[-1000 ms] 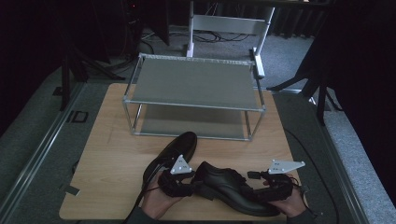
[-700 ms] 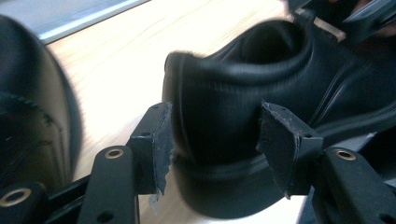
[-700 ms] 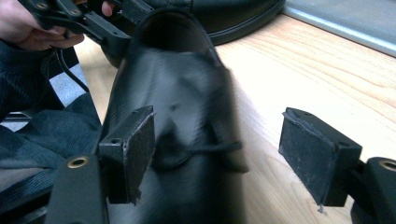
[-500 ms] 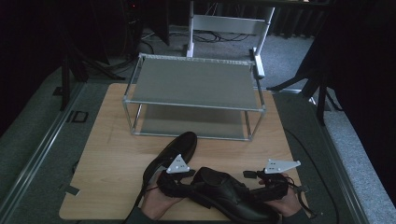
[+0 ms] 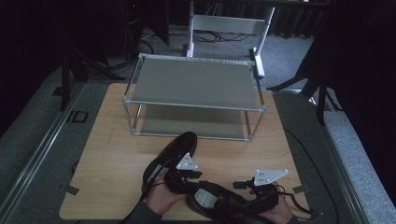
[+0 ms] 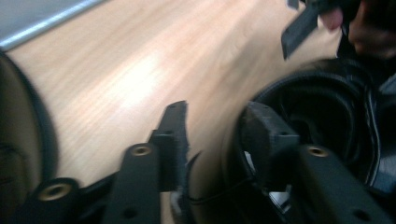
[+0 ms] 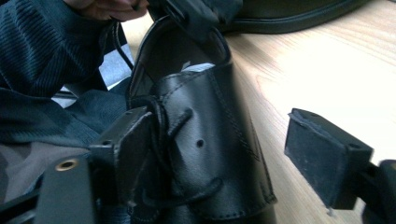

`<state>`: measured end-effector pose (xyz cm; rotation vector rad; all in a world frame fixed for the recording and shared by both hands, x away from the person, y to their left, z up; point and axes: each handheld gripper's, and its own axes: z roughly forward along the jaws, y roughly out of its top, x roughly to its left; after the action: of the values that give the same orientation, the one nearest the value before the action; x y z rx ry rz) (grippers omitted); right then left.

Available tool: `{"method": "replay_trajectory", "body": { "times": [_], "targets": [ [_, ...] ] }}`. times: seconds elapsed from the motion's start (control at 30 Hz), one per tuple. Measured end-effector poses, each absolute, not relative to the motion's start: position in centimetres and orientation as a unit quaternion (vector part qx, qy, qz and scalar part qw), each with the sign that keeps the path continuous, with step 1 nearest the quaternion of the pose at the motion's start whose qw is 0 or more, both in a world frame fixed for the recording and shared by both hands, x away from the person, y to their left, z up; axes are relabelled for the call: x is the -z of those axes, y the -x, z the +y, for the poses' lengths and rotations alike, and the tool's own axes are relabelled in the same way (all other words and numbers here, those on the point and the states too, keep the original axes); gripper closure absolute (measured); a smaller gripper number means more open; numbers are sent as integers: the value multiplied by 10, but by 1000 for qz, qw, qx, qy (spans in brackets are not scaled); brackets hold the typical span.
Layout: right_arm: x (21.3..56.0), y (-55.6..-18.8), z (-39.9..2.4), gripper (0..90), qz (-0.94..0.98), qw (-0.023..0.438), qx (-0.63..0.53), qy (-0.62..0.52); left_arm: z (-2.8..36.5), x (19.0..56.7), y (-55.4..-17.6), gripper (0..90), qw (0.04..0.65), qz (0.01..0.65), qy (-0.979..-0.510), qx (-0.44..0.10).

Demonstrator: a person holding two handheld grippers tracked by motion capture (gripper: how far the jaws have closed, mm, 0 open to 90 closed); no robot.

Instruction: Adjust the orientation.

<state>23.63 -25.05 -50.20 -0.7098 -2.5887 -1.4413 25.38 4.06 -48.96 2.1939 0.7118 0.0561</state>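
Here, two black shoes on wooden table (image 5: 107, 158). Near shoe (image 5: 219, 203) at front edge, between both grippers; far shoe (image 5: 170, 154) just behind, toe toward one two-tier metal rack (image 5: 194, 88). Left gripper (image 6: 212, 135) has just been closing, jaws straddling near shoe's heel rim, pads not yet pressing. Right gripper (image 7: 224, 154) released, has just been opening; one jaw touching laces (image 7: 163, 126), other clear of leather.

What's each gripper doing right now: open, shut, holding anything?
Left gripper: open, jaws just been closing, astride the heel rim of the near shoe.
Right gripper: open, jaws just been opening, astride its laced part, not gripping.
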Motion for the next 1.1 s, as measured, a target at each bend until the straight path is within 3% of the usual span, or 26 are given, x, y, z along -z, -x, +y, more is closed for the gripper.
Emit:
{"method": "replay_trajectory", "body": {
  "times": [0.23,0.43,0.73,0.87,0.9,0.97,1.1],
  "targets": [
    [497,-238,-255,240,-841,45,487,232,30,495,-254,700,394,268,-879,-18],
    [493,-239,-261,256,-834,16,494,245,30,494,-253,783,389,274,-879,-39],
    [483,-239,-281,288,-807,-38,522,273,49,490,-258,800,381,388,-830,-125],
    [485,-242,-286,328,-803,-46,522,283,56,494,-262,775,386,424,-812,-110],
    [486,-242,-286,337,-805,-47,518,284,57,493,-263,749,392,422,-811,-103],
    [489,-243,-284,348,-811,-51,507,287,61,487,-259,616,424,406,-803,-105],
    [496,-243,-280,371,-823,-53,488,286,67,477,-253,531,435,393,-800,-125]
  ]
}}
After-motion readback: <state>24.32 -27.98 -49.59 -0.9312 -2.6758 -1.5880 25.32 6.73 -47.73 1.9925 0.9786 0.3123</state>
